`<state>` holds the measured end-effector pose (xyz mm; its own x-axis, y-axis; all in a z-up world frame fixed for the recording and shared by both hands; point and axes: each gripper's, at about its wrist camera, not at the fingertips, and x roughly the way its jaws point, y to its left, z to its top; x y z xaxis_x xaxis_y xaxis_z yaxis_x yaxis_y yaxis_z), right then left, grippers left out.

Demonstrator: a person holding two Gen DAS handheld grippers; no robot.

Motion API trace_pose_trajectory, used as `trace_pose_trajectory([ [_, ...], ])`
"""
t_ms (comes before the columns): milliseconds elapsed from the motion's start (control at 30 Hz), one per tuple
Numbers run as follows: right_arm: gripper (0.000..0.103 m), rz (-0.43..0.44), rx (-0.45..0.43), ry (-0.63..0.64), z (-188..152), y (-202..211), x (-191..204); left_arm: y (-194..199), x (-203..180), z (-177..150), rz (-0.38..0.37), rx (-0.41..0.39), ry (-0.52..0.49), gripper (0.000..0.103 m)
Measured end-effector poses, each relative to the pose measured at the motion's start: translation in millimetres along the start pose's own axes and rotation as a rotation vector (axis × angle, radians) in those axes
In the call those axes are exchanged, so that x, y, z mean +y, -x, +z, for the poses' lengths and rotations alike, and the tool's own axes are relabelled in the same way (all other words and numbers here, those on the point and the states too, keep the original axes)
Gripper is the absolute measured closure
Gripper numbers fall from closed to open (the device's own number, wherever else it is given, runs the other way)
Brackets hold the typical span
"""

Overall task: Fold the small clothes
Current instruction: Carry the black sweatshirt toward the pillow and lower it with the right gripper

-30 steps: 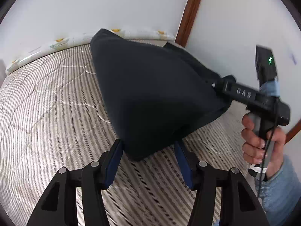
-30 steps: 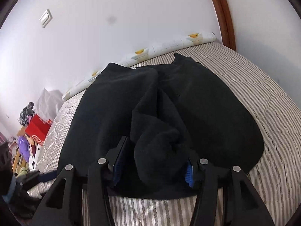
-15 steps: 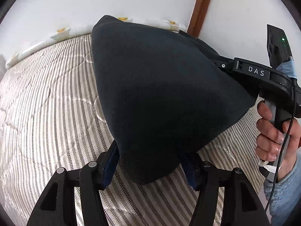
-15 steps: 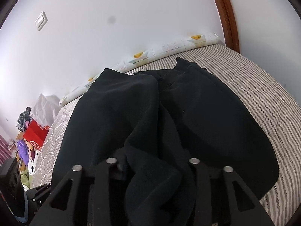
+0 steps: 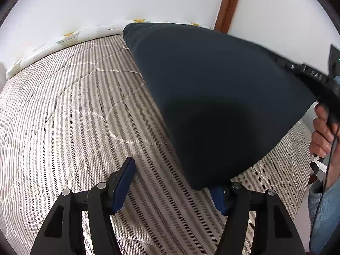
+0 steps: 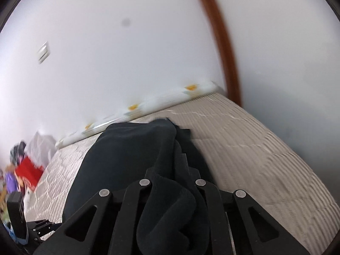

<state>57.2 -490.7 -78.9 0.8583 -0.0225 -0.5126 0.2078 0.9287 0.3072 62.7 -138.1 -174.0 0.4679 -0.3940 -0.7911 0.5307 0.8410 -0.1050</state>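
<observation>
Since a second ago the right tool (image 6: 172,182) has closed onto a bunched edge of the dark garment (image 5: 212,97) and drawn it up off the striped mattress (image 5: 63,116), so the cloth now hangs taut toward the right hand (image 5: 325,131). The left tool (image 5: 176,182) has its jaws opening, the garment's lower corner draped over one jaw but unpinched. To fold cleanly, the left should probably catch that free corner before the right carries its edge across.
</observation>
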Motion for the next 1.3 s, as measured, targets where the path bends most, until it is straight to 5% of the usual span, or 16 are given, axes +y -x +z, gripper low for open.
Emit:
trace_pose_trajectory([
  [233, 0.087, -0.037, 0.121, 0.012, -20, -22, -18, 1, -8, 4, 0.025, 0.001, 0.001, 0.042],
  [433, 0.052, -0.088, 0.175, 0.001, -24, -14, -28, 0, -24, 12, 0.006, -0.018, -0.006, 0.062],
  [533, 0.053, -0.081, 0.203, -0.016, -28, -19, -31, -1, -29, 14, 0.012, -0.03, -0.011, 0.073],
  [567, 0.057, -0.081, 0.209, -0.024, -29, -22, -31, 0, -31, 14, 0.024, -0.042, -0.017, 0.079],
  [600, 0.077, -0.067, 0.212, -0.029, -30, -24, -31, 2, -32, 14, 0.033, -0.06, -0.024, 0.083],
  [700, 0.084, -0.065, 0.197, 0.017, -31, -33, -16, 8, -29, 14, 0.032, -0.081, -0.022, 0.085],
  [933, 0.087, -0.009, 0.219, 0.007, -29, -53, 17, 27, 28, 17, 0.06, -0.109, 0.071, 0.086],
  [1300, 0.087, 0.132, 0.287, 0.087, -29, -116, 143, 61, 132, -7, 0.142, -0.1, 0.218, 0.086],
])
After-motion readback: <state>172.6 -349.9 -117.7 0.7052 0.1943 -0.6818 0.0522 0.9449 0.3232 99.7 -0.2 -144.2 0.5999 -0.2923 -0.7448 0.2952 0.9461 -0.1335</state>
